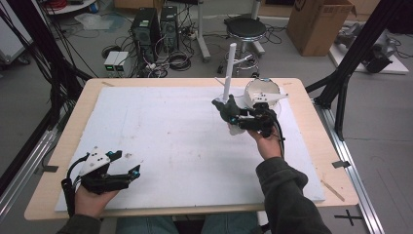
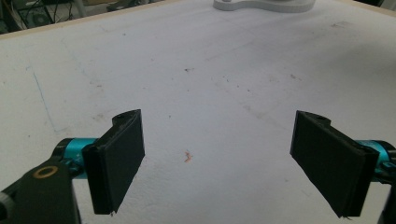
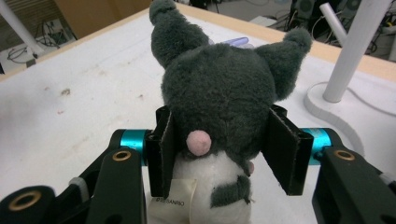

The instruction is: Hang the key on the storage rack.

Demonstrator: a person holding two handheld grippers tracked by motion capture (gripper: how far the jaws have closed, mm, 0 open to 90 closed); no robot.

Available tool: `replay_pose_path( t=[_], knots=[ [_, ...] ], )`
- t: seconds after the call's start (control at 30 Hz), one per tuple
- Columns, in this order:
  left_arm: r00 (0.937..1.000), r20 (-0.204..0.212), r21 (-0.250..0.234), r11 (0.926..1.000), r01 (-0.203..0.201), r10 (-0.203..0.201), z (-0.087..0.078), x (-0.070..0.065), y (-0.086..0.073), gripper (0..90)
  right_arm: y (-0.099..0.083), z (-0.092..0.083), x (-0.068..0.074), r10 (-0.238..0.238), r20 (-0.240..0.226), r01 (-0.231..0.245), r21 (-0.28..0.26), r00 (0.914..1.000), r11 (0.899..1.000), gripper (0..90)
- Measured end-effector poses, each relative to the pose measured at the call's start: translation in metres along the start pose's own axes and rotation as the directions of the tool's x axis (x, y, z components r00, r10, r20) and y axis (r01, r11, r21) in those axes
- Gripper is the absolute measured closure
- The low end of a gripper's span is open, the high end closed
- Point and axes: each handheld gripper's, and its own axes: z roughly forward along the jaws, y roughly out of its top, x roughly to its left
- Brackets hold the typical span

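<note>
A dark grey plush toy (image 1: 227, 107) with pointed ears, a white belly and a pink tail hangs just above the white board at the back right. My right gripper (image 1: 234, 118) is shut on it. In the right gripper view both pads press the toy's (image 3: 224, 88) sides, with the right gripper (image 3: 223, 140) behind it and a label hanging below. My left gripper (image 1: 127, 163) rests near the front left of the board, held by a hand. In the left gripper view the left gripper (image 2: 219, 126) stands open with bare board between its jaws.
A white stand with an upright post (image 1: 229, 68) rises right behind the toy, and a white bowl (image 1: 263, 90) sits to its right. The white foam board (image 1: 170, 136) covers most of the wooden table (image 1: 311, 146). Computers, a stool and boxes stand on the floor beyond.
</note>
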Motion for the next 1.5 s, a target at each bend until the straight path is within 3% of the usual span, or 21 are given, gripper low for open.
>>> replay_pose_path(
  t=[0.6, 1.5],
  knots=[
    [1.0, -0.001, -0.001, 1.0, 0.003, -0.003, -0.001, 0.001, 0.0, 18.0, 0.032, -0.018, -0.001, -0.035, 0.021, 0.036, -0.043, 0.9992, 0.998, 49.1],
    [1.0, -0.004, -0.002, 1.0, 0.002, -0.002, -0.001, 0.001, 0.0, 18.0, 0.062, -0.029, -0.013, -0.028, 0.062, 0.033, -0.088, 0.9977, 0.996, 49.1]
  ],
)
